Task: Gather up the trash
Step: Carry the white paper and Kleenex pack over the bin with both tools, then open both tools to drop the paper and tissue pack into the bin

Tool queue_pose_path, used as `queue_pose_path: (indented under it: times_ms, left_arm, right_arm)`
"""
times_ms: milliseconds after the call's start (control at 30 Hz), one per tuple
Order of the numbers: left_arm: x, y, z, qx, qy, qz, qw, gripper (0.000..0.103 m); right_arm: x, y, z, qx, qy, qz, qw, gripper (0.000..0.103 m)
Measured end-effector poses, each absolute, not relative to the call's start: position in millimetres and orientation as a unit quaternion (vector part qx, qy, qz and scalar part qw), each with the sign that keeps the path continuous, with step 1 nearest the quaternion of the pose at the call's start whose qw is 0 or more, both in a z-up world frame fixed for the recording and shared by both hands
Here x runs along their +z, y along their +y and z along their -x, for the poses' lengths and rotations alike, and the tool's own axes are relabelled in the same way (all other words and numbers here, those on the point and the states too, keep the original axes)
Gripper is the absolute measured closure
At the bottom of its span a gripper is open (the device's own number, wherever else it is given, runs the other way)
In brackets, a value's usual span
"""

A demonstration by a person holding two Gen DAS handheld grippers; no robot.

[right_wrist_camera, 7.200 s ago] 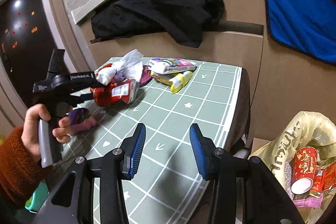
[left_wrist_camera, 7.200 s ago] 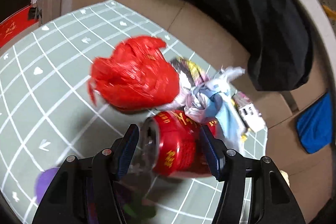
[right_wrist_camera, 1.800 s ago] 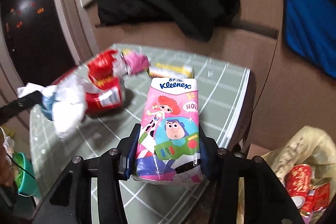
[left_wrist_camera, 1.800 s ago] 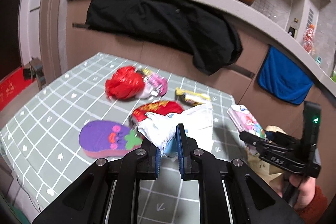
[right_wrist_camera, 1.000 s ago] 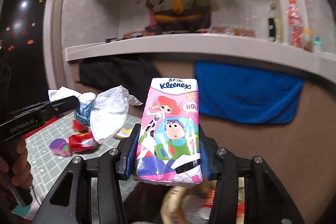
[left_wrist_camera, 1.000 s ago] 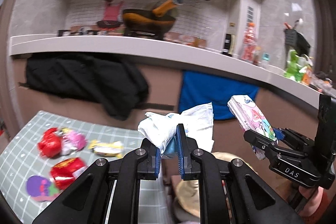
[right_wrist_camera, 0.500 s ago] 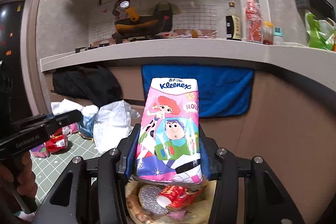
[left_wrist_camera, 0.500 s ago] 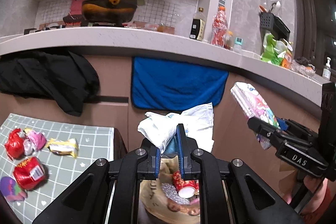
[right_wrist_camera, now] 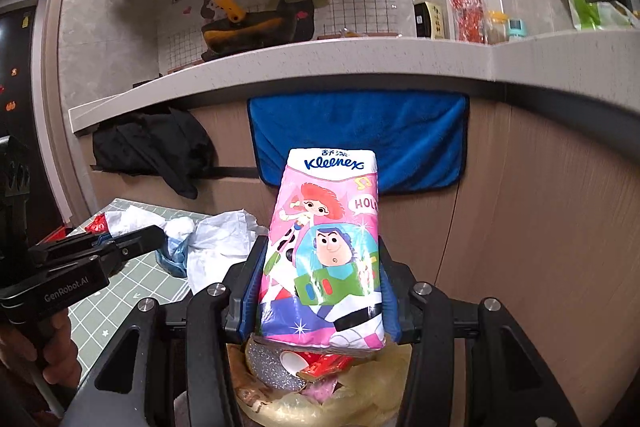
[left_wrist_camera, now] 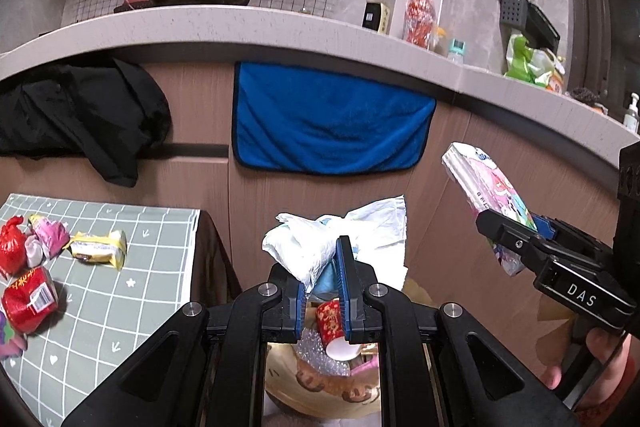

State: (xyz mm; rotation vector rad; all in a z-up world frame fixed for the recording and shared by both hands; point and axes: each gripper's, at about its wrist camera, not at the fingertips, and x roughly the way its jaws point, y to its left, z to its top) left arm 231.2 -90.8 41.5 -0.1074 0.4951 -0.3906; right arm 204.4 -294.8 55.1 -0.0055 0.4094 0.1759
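Right gripper (right_wrist_camera: 320,291) clamped on tissue pack (right_wrist_camera: 324,251), pads against both long sides. Pack's long axis in line with the fingers, "Kleenex" end forward and up, printed face toward the camera, lower end between the jaws. In the left view, pack (left_wrist_camera: 486,205) tilted, top end up and to the left, beside the blue towel (left_wrist_camera: 332,125).

Left gripper (left_wrist_camera: 322,285) shut tight on crumpled tissue (left_wrist_camera: 316,247); wad bulging above and forward of the fingertips, no clear long axis, loose white sheet trailing right.

Both held above the trash bag (right_wrist_camera: 344,399), bag open below the jaws, red cup (left_wrist_camera: 332,327) and other litter inside.

Table (left_wrist_camera: 152,267) at left, still bearing red can (left_wrist_camera: 30,297), yellow wrapper (left_wrist_camera: 100,247), red bag (left_wrist_camera: 12,245).

Against half a second earlier: both grips unchanged; bag mouth now more squarely under both grippers; towel higher in view; table further left. Against nearly two seconds earlier: both items carried off the table, over to the bag.
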Motion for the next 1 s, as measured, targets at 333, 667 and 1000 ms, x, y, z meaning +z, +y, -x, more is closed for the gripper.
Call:
queue_pose_path:
  times_ms: [333,667,1000]
  left_arm:
    - [19.5,-106.2,-240.6,-0.185,0.272,0.039,0.944,0.09]
    - [6.3,-115.7,-248.5,-0.18,0.291,0.03,0.939,0.09]
    - [-16.9,-116.1,-269.6,-0.183,0.327,0.039,0.926,0.089]
  right_arm:
    - [26.2,-313.0,-220.9,0.093,0.229,-0.022,0.969,0.058]
    - [7.3,-324.9,-232.4,0.096,0.247,-0.038,0.964,0.058]
    - [-11.9,-323.9,-245.1,0.094,0.272,-0.038,0.957,0.057]
